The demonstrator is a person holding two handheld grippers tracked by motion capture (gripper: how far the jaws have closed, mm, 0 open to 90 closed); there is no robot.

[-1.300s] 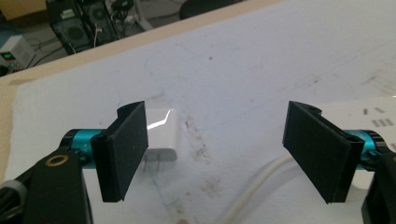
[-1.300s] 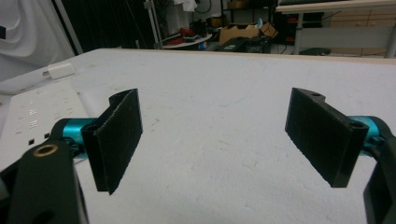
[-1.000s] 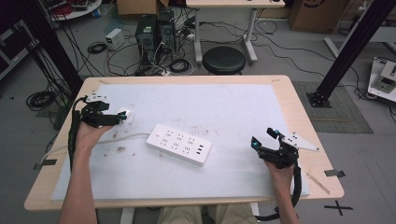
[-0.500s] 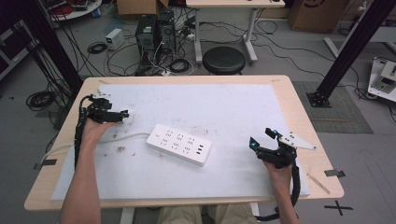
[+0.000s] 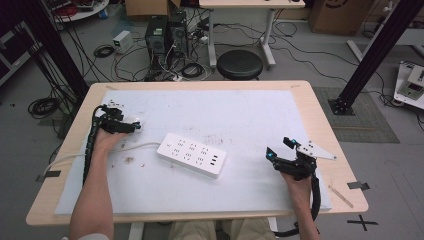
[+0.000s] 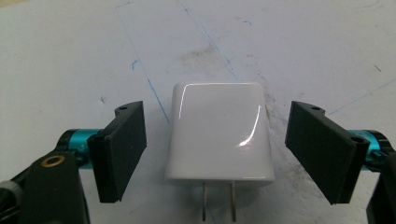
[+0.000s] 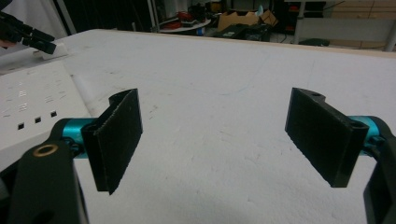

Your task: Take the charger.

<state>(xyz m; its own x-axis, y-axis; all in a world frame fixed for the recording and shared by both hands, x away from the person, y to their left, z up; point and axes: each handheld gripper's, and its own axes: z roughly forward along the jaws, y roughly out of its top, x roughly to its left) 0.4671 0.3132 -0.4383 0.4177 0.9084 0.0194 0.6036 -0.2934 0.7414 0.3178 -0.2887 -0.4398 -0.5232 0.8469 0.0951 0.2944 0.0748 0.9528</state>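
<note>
At nine o'clock: we bracket the white plug adapter point(image 6: 219, 133), left gripper point(image 6: 215, 149) jaws wide, not touching.
At four o'clock: our right gripper point(image 7: 212, 140) gapes, holding nothing.

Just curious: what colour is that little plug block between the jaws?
Glossy white plug block; clearest in left gripper view.

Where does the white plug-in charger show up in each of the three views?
High view: the white charger lies at the tip of the left gripper, left of the power strip.
Left gripper view: the charger sits centre frame between the open jaws, apart from both, prongs toward the camera.
Right gripper view: a white block at the far upper left, by the left gripper; too small to be sure.
Shared landmark: the power strip.
</note>
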